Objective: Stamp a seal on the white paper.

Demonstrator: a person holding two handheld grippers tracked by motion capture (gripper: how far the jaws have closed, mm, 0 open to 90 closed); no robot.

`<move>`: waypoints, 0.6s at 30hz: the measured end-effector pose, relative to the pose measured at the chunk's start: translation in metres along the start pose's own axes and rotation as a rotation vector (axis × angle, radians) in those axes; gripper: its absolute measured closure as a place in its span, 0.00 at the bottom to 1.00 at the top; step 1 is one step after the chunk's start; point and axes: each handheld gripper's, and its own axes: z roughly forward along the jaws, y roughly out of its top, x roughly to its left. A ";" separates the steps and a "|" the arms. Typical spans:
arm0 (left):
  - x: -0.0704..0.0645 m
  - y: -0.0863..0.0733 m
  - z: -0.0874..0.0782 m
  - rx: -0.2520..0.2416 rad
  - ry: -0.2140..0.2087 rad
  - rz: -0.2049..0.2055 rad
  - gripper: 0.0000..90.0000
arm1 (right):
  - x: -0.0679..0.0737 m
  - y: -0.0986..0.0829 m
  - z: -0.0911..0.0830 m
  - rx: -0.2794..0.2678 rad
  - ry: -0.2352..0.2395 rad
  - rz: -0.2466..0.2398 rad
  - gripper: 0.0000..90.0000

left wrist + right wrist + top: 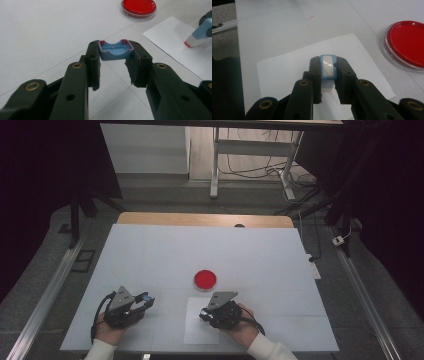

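Red-filled round dish (205, 279) on white table (150, 255); desk frame (250, 150), cables on floor behind.

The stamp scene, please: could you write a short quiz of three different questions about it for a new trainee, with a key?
1. True or false: the left gripper is shut on the blue cap.
2. Multiple choice: the red tip of the stamp, held in the right gripper, rests on
A. the red ink dish
B. the white paper
C. the bare table
3. Fill in: in the high view, the red ink dish lies ______ the two grippers, toward the far edge of the table.

Key
1. True
2. B
3. beyond
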 end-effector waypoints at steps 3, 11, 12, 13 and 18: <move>0.000 0.000 0.000 0.000 0.000 0.001 0.71 | -0.001 0.000 0.000 -0.008 0.008 0.004 0.85; 0.001 0.000 0.001 0.001 -0.001 -0.003 0.71 | -0.002 0.000 -0.001 -0.011 0.015 0.007 0.84; 0.001 0.000 0.001 0.001 -0.001 -0.003 0.71 | -0.002 -0.001 -0.001 -0.016 0.015 0.007 0.84; 0.001 0.000 0.001 0.001 -0.001 -0.002 0.71 | -0.002 -0.001 0.000 -0.024 0.016 0.013 0.84; 0.002 0.000 0.000 -0.001 -0.001 -0.002 0.71 | 0.000 -0.001 -0.002 -0.035 0.006 0.018 0.84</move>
